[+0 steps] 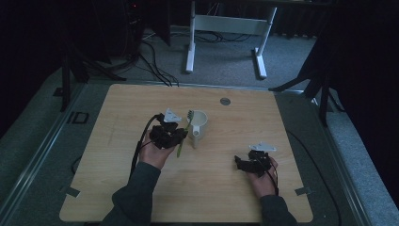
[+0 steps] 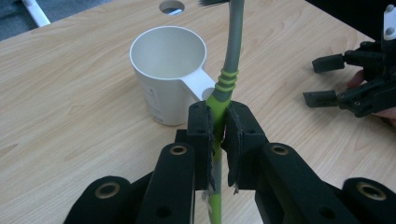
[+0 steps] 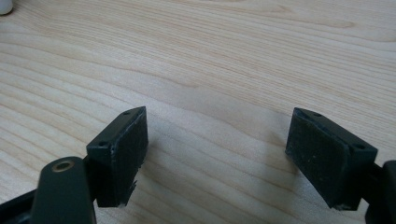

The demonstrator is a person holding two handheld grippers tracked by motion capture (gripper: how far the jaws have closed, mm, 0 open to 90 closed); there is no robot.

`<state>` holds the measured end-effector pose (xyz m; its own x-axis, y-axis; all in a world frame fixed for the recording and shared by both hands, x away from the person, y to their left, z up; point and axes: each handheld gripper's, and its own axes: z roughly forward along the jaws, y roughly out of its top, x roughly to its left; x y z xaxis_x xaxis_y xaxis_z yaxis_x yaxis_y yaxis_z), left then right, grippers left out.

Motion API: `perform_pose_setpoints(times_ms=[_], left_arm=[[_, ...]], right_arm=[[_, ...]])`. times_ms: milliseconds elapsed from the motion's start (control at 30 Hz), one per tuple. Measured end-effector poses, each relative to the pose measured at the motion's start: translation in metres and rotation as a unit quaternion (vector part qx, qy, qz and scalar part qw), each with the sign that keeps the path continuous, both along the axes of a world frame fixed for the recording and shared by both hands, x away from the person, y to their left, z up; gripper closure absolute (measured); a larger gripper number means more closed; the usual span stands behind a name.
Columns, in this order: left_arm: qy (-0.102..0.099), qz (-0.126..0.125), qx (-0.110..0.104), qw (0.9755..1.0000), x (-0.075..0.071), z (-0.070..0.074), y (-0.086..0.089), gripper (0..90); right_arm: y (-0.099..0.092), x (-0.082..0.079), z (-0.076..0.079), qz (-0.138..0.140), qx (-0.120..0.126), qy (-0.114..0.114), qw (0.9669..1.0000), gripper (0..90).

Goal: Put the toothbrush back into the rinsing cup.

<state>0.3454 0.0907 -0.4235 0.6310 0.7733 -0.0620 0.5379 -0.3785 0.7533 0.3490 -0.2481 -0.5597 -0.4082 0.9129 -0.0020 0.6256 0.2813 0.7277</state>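
From the high view I had the left gripper [image 1: 175,136] beside the cup [image 1: 198,127], in the left gripper view its jaws clamped the toothbrush [image 2: 223,88] just short of the cup, where a slip could tip it, and in the right gripper view the right gripper [image 3: 217,149] had open jaws over bare surface [image 3: 210,56].

Bare pale wooden counter [image 1: 207,188] lies open between the 2 hand-held grippers; only the white plastic handled cup [image 1: 199,125] blocks the way just beside the left hand-held gripper [image 1: 181,134].
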Motion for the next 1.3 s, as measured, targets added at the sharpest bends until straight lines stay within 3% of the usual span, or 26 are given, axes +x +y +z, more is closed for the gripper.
perform_pose_setpoints(times_ms=[1300], left_arm=[[-0.015, 0.019, -0.050, 0.9985, 0.0072, 0.0094, -0.0007, 81.0]], right_arm=[[0.0006, 0.0002, 0.0000, 0.003, 0.000, -0.001, 1.0000, 20.4]])
